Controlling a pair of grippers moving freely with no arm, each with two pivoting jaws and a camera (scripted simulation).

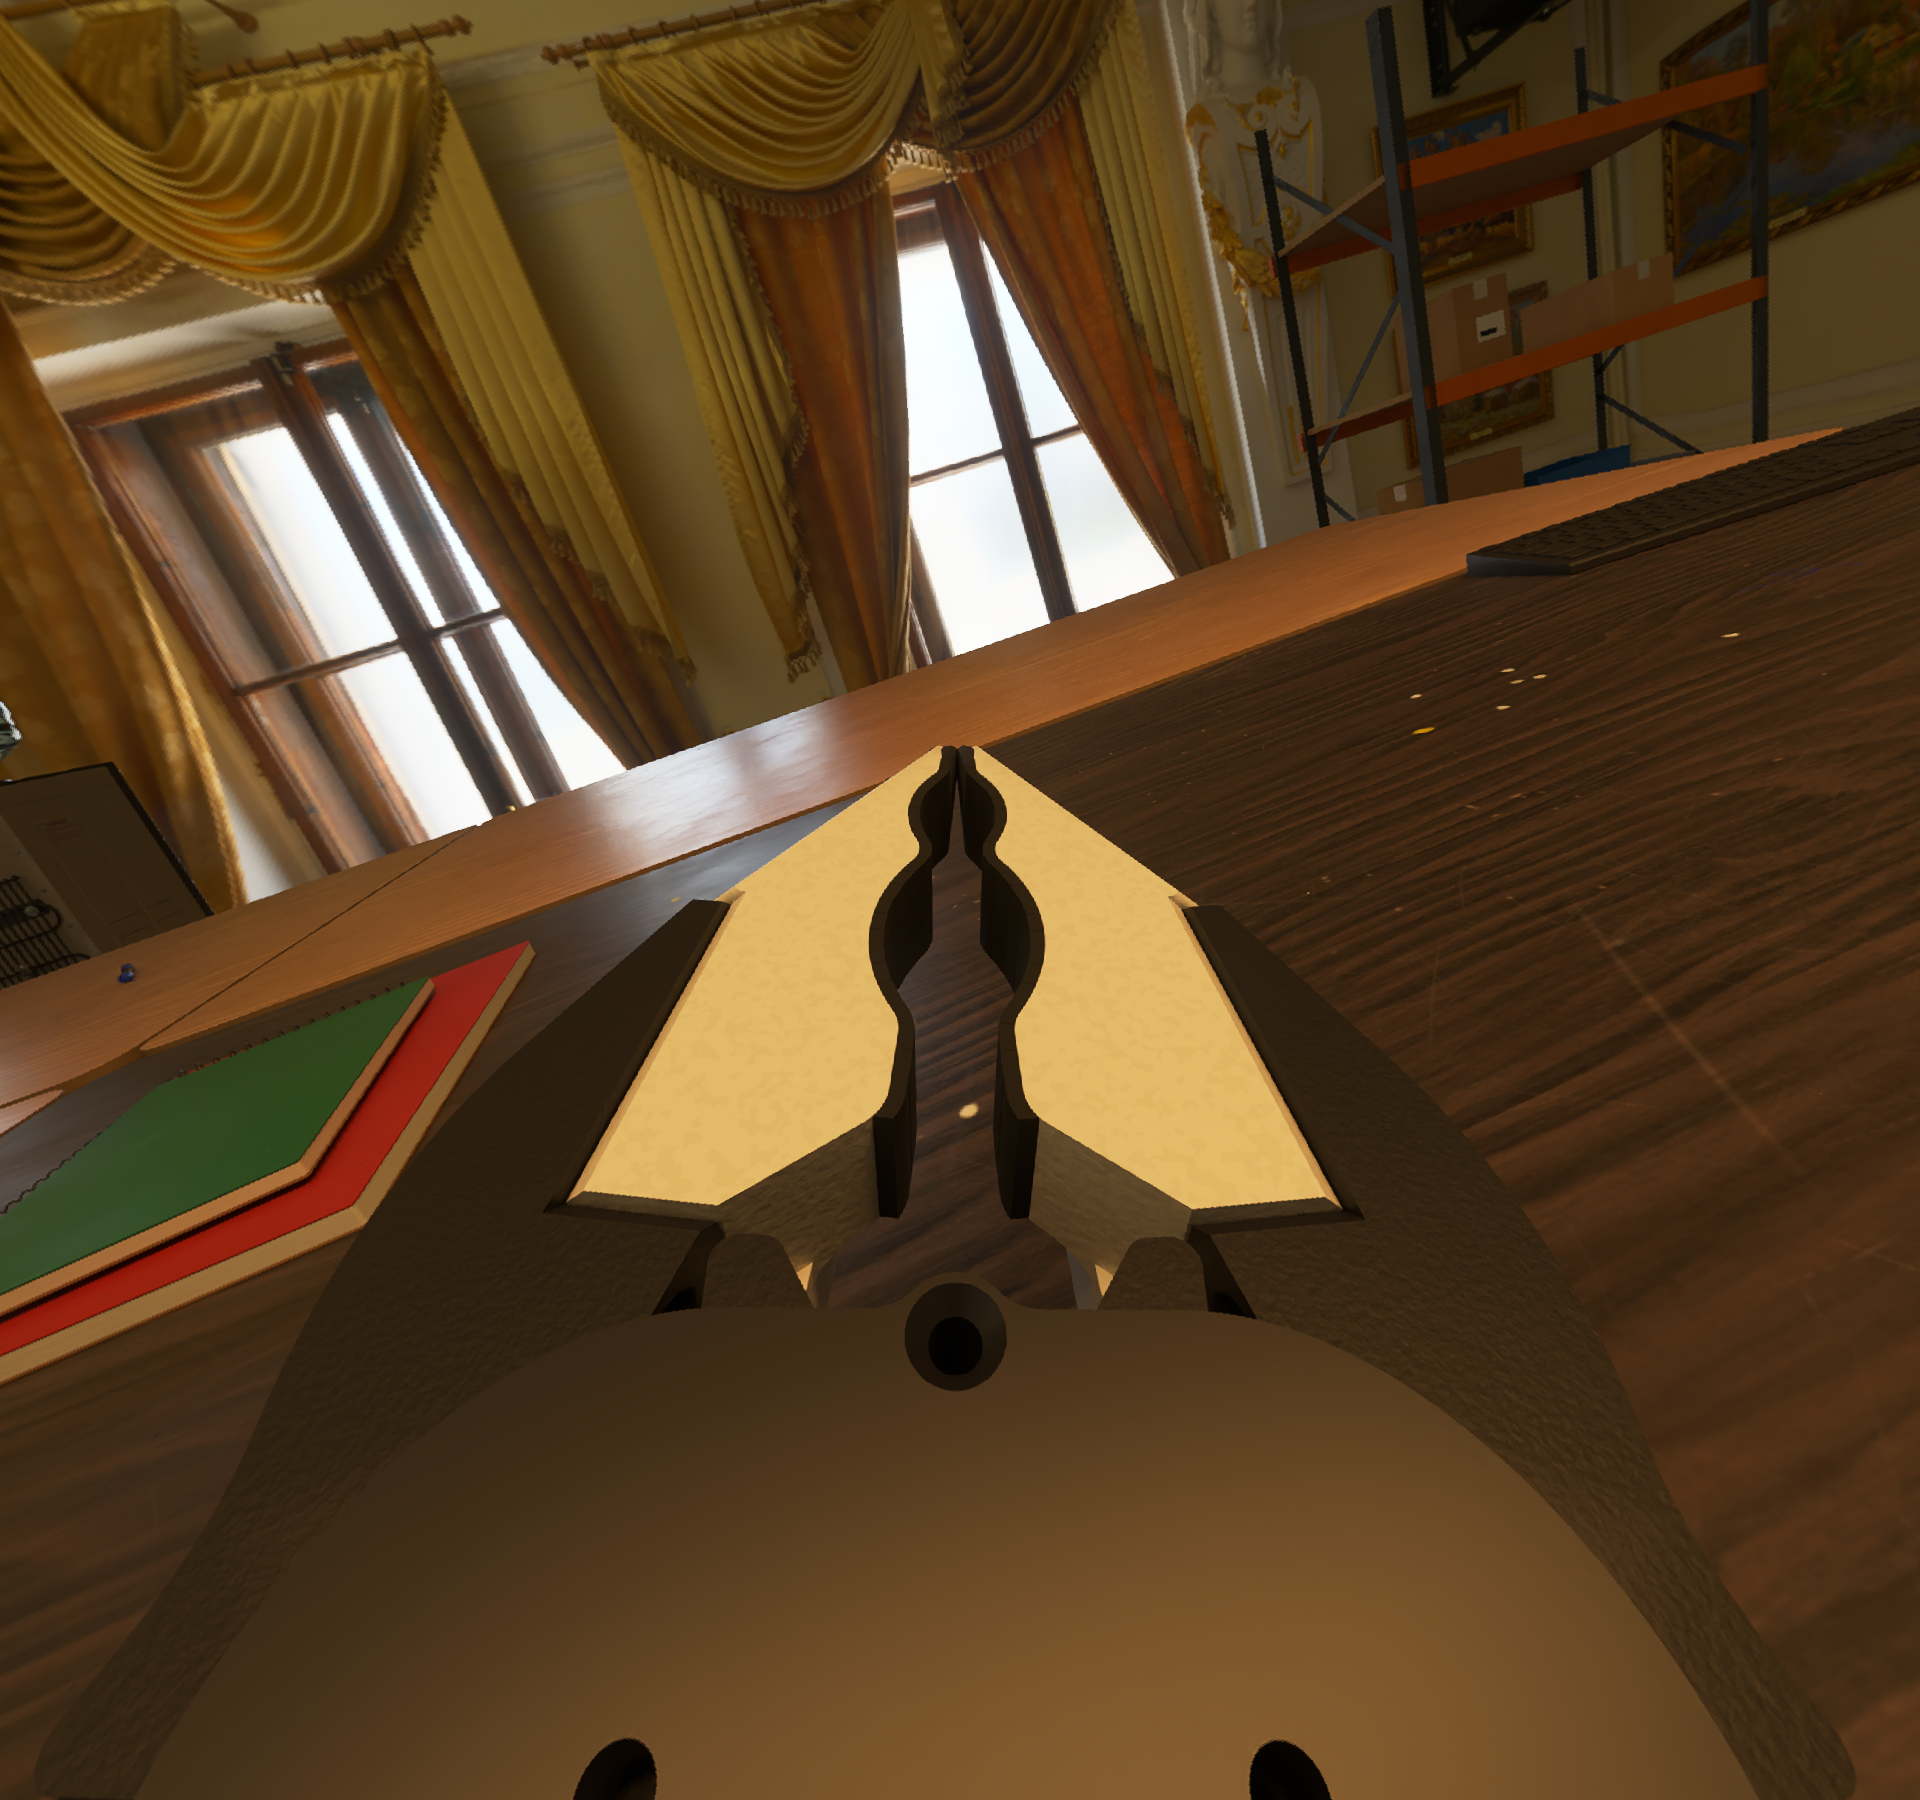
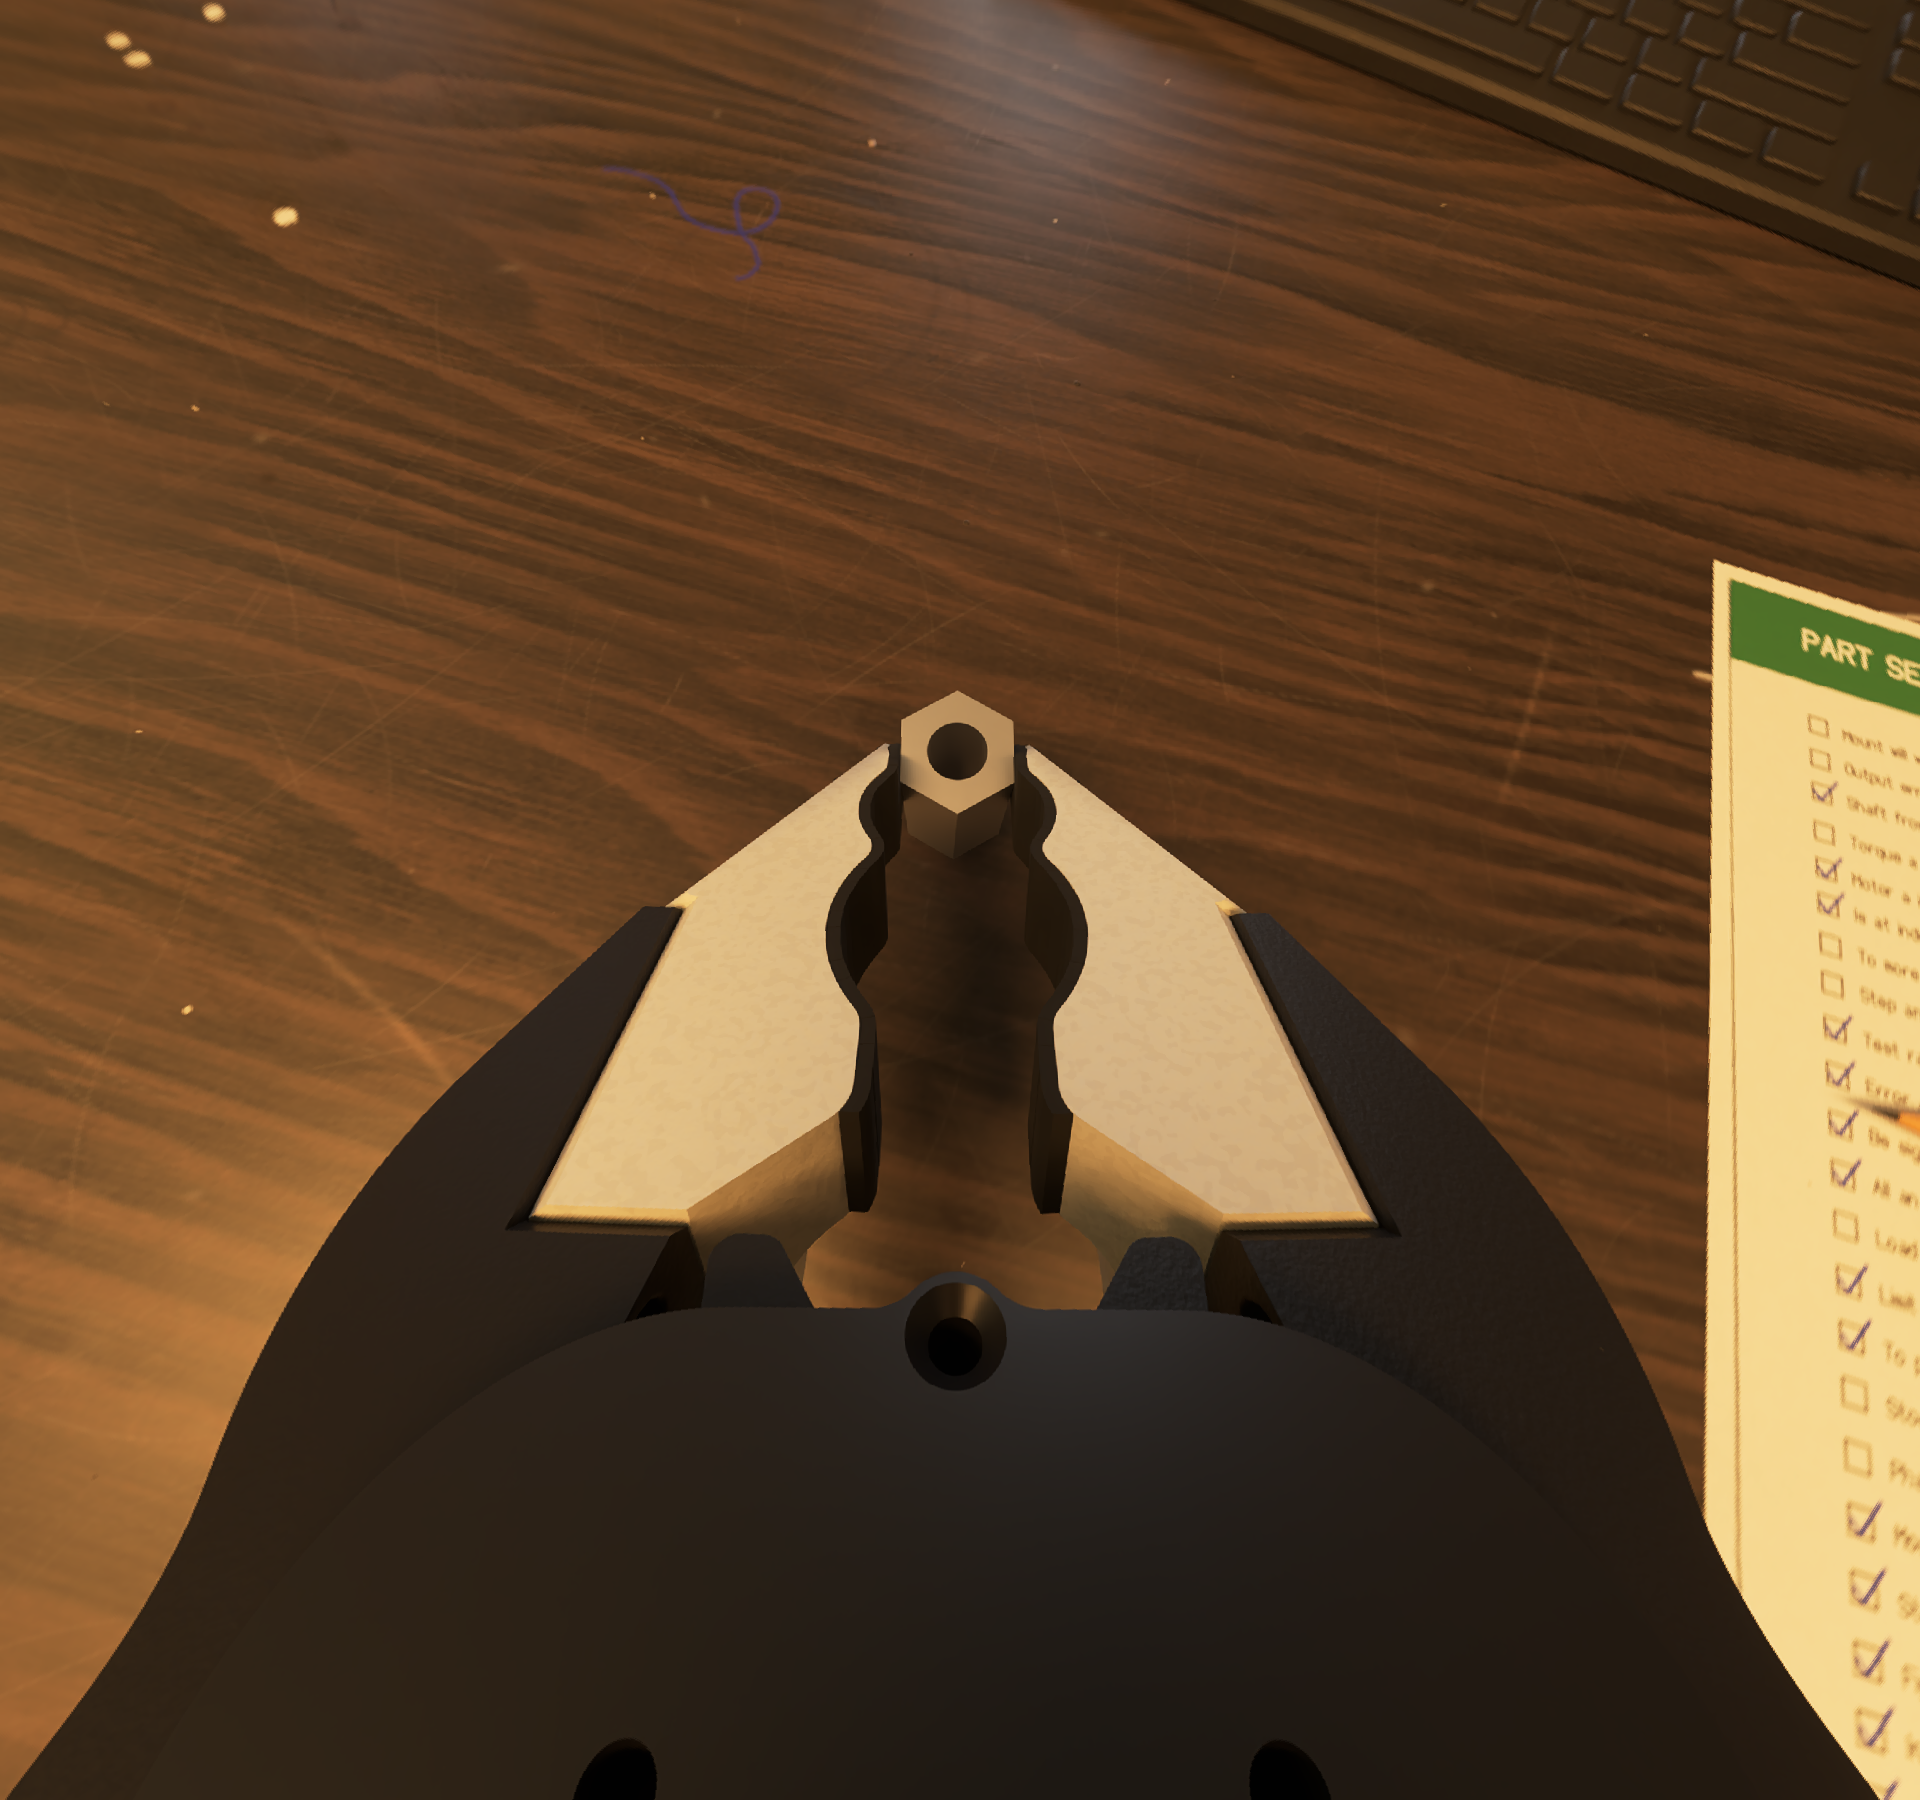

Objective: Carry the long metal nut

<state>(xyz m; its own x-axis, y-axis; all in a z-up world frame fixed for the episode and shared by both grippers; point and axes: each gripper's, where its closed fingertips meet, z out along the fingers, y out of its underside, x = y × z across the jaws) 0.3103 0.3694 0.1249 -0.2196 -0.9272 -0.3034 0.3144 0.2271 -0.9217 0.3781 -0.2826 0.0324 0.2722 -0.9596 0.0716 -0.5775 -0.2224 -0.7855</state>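
Note:
In the right wrist view the long metal nut point(image 2: 956, 771), a hexagonal piece with a round bore facing the camera, sits clamped between the tips of my right gripper point(image 2: 957, 763). The gripper is shut on it and holds it above the dark wooden table point(image 2: 520, 420). In the left wrist view my left gripper point(image 1: 957, 758) is shut with its tips together and nothing between them. It hovers low over the same table point(image 1: 1558, 867), tilted. The nut does not show in the left wrist view.
A black keyboard point(image 2: 1507, 15) lies at the far right, also in the left wrist view point(image 1: 1704, 503). A printed checklist sheet point(image 2: 1829, 1127) lies at the right. A green and red board point(image 1: 229, 1148) lies to the left. A metal shelf rack point(image 1: 1517, 223) stands beyond the table.

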